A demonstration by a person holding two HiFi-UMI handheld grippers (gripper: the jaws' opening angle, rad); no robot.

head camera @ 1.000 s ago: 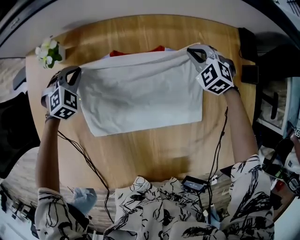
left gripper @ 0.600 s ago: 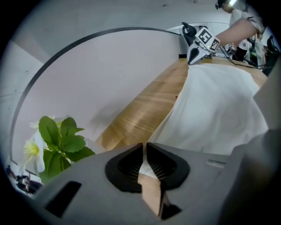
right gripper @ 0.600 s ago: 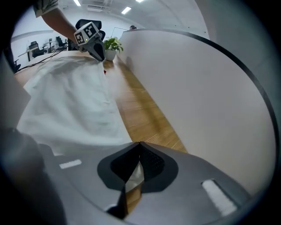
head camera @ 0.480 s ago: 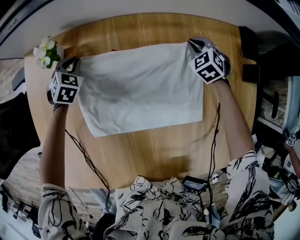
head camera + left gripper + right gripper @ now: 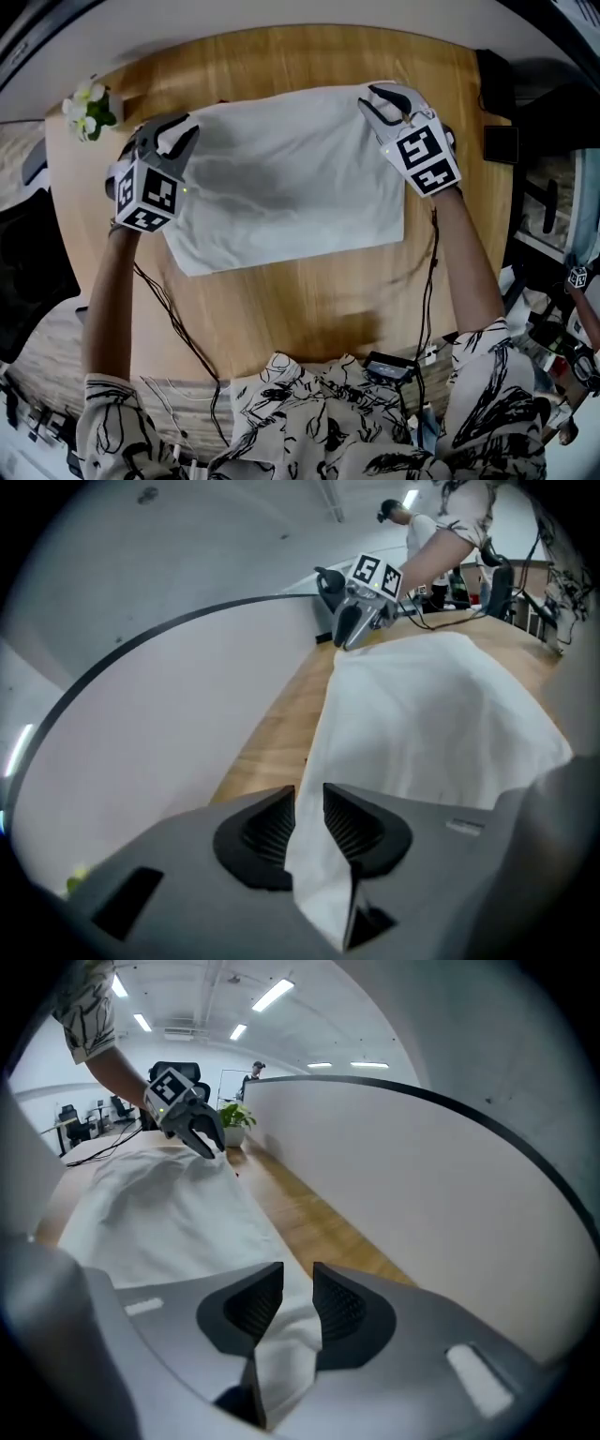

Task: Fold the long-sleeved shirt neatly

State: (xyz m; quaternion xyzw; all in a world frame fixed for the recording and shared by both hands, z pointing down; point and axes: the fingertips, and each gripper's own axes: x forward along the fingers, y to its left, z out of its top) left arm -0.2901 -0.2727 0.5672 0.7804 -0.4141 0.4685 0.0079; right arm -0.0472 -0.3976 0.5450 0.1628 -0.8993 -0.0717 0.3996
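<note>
The white long-sleeved shirt point(image 5: 291, 178) lies folded into a rectangle on the round wooden table point(image 5: 300, 300). My left gripper point(image 5: 167, 131) is at its far left corner, my right gripper point(image 5: 367, 101) at its far right corner. In the left gripper view the jaws point(image 5: 309, 803) have just been opening; a strip of shirt point(image 5: 431, 714) runs loosely through the gap. In the right gripper view the jaws point(image 5: 298, 1283) have also just been opening, with the shirt point(image 5: 169, 1213) slack between and under them. Each gripper view shows the other gripper at the far corner.
A small pot of white flowers point(image 5: 86, 103) stands at the table's far left edge. Dark items point(image 5: 500, 143) sit beyond the right edge. Cables point(image 5: 178, 328) trail over the near part of the table. A curved white wall point(image 5: 403, 1176) runs close behind the table.
The lifted far edge of the shirt has come down flat and the red strip behind it is covered. Both grippers went outward, then came back over the corners, and their jaws parted.
</note>
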